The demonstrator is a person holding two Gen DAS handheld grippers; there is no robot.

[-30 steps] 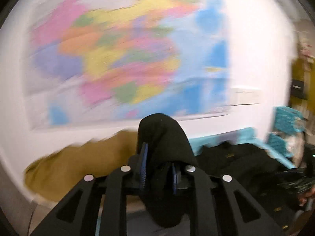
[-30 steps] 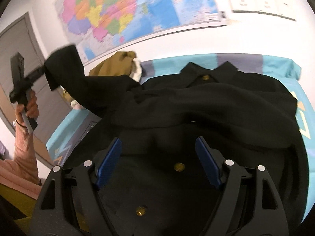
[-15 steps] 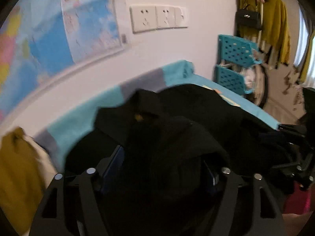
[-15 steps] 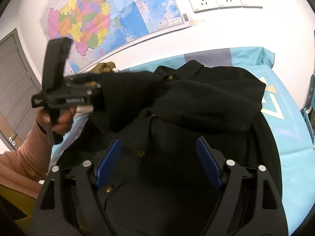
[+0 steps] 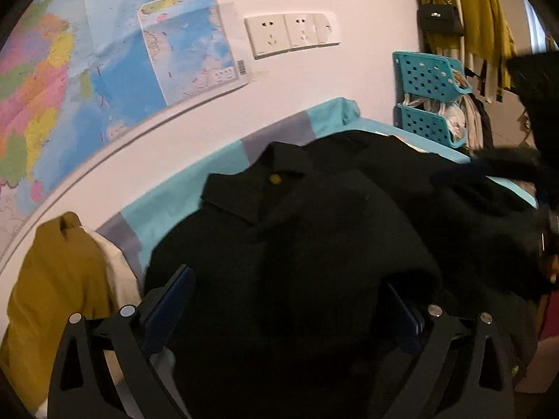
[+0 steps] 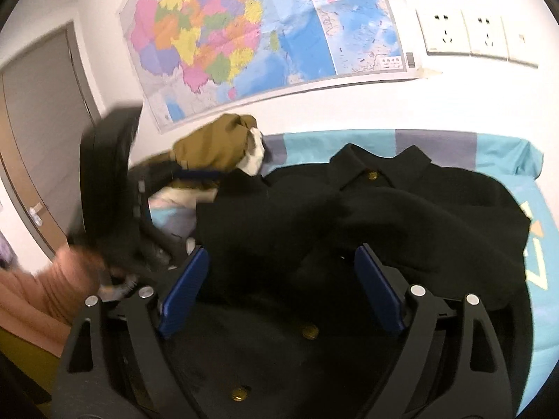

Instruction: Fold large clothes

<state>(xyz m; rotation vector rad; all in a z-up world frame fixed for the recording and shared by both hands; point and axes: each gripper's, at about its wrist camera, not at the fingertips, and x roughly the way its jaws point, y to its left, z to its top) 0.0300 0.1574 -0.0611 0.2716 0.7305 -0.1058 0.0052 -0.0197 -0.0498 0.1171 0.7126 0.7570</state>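
Over the black coat (image 5: 314, 244) on the bed (image 6: 506, 150), my left tongs (image 5: 286, 310) are opening, gripping nothing; my right tongs (image 6: 279, 293) open wide too.

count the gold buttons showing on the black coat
3 in the right wrist view: one at the collar, one mid-front, one lower down on the coat. Folds may hide more.

The left gripper (image 6: 115, 188) is a motion-blurred dark shape, and the black coat (image 6: 349, 216) runs off the bottom edge.
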